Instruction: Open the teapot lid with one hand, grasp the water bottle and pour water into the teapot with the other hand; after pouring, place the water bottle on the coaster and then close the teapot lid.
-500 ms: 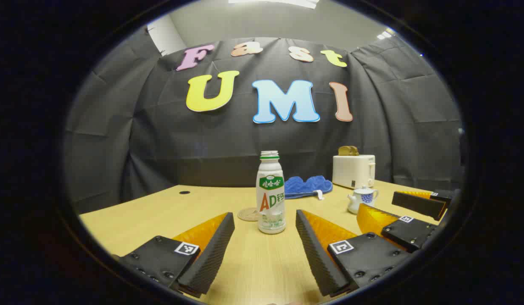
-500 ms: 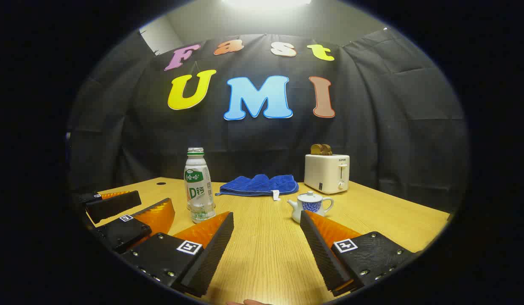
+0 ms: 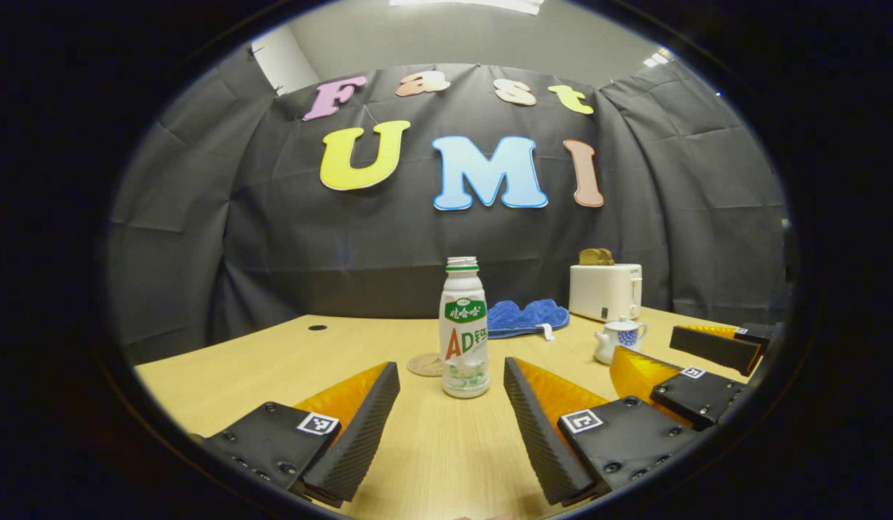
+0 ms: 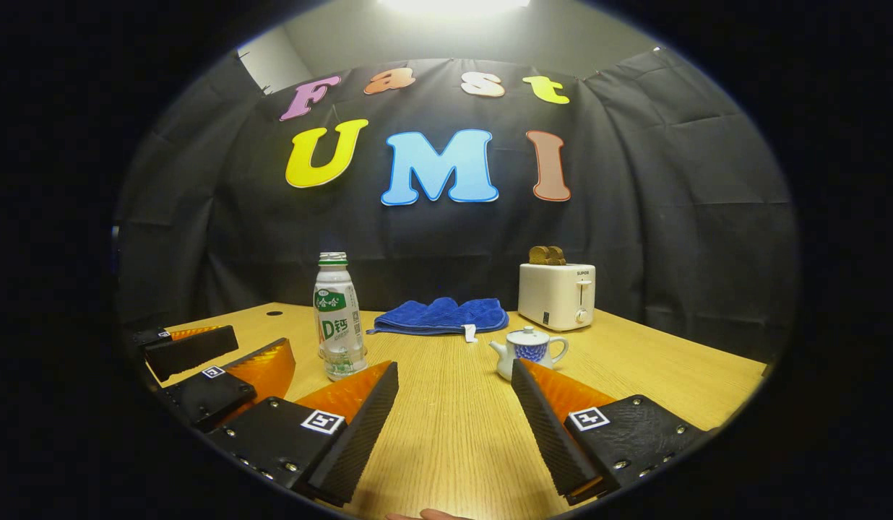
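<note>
Clearly the water bottle [image 3: 464, 328] stands uncapped on the desk [image 3: 273, 361], just before the coaster [image 3: 425, 365]; being light, smooth plastic, it probably wants a mid-body grip. The teapot [image 4: 528, 352], likely fragile, sits lidded rightward. Left tool [image 3: 450, 419] and right tool [image 4: 454, 419] gape empty.

A toaster [image 4: 557, 295] holding bread [image 4: 547, 255] stands beside a blue cloth [image 4: 441, 315].
</note>
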`<state>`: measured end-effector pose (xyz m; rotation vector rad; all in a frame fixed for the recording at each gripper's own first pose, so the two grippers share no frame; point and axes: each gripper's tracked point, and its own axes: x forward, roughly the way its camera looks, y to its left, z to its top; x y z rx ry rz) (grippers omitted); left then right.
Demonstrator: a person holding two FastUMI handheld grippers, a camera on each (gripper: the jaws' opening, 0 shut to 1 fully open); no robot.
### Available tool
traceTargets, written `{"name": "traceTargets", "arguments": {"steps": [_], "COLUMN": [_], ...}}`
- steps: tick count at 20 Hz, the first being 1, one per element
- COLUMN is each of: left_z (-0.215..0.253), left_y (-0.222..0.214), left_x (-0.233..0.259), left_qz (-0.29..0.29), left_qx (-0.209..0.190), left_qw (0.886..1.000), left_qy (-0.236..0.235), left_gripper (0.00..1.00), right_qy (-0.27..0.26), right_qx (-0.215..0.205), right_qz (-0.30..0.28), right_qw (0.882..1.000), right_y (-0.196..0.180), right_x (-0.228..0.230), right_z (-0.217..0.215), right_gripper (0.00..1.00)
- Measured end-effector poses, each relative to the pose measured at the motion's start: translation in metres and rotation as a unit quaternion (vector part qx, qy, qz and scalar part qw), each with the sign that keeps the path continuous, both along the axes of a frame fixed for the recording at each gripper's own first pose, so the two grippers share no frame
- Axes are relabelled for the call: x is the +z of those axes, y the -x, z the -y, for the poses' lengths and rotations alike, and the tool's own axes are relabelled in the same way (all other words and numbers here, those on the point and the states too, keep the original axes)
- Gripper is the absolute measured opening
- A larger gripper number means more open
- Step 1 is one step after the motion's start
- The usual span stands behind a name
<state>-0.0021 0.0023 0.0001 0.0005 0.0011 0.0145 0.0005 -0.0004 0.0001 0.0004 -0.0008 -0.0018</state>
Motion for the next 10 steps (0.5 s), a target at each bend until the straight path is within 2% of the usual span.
{"name": "traceTargets", "arguments": {"steps": [3, 5, 10], "left_z": [0.0010, -0.0021, -0.0078], "left_y": [-0.0018, -0.0006, -0.0018], "left_x": [-0.0003, -0.0002, -0.0023], "left_qz": [-0.001, -0.001, -0.004], "left_qx": [0.000, 0.006, 0.026], "left_qw": [1.000, 1.000, 1.000], "left_qy": [-0.001, -0.001, -0.002], "left_gripper": [0.93, 0.99, 0.99], "right_qy": [0.000, 0.000, 0.000], "right_qx": [0.004, 0.009, -0.018], "right_qz": [-0.001, -0.001, 0.000], "right_qw": [1.000, 1.000, 1.000], "right_y": [-0.0002, -0.0004, -0.0001], "right_x": [-0.0007, -0.0008, -0.0009], "right_z": [-0.0010, -0.0022, 0.0065], "right_gripper": [0.97, 0.97, 0.97]}}
